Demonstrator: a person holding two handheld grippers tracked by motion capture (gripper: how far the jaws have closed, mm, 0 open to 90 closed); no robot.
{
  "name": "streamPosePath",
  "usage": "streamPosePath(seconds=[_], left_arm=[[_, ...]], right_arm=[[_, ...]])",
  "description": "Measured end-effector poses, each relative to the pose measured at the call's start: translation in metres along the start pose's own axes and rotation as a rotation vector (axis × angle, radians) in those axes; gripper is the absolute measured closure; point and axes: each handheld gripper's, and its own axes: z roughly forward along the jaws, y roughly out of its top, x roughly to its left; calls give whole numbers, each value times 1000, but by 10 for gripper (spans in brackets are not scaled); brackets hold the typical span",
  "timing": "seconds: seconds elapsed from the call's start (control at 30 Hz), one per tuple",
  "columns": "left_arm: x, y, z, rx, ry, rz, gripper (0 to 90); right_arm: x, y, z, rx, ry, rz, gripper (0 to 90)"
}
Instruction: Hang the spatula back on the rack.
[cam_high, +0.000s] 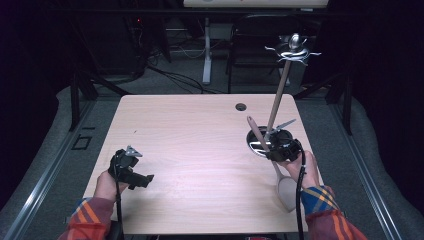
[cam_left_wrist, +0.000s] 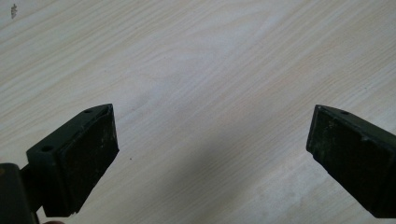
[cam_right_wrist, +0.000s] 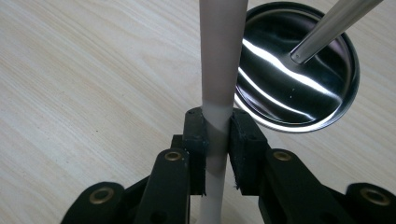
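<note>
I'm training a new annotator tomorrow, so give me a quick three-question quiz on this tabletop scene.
1. True or false: the right hand-held gripper is shut on the handle of the pale, round-handled spatula.
2. What lies between the jaws of the left hand-held gripper? A) a spoon B) nothing, with light wooden table beyond them C) a cup
3. Fill in: in the right gripper view, the shiny round steel base sits to the ____ of the spatula handle.
Key: 1 true; 2 B; 3 right.
</note>
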Motion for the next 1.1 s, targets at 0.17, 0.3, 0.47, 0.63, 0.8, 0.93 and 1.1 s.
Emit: streamPosePath(seconds=[0.17,0.3,0.47,0.63,0.8,0.93,1.1], left_arm=[[0,0,0,1,-1,1,20],[0,0,0,1,3,2,20],[0,0,1,9,-11,5,21],[-1,0,1,12,-5,8,21],[-1,0,1,13,-5,8,21],[-1,0,1,13,-11,8,21],[-1,0,1,15,-13,9,21]], right_arm=[[-1,1,-12,-52,-7,7,778],[-2,1,-16,-90,0,10,778],[-1,1,-21,-127,-4,18,777],[0,1,-27,-169,-17,15,778],[-2,0,-31,-201,-12,26,777],[-7,-1,-36,-218,-14,41,777],[-9,-2,-45,-273,-16,49,778]])
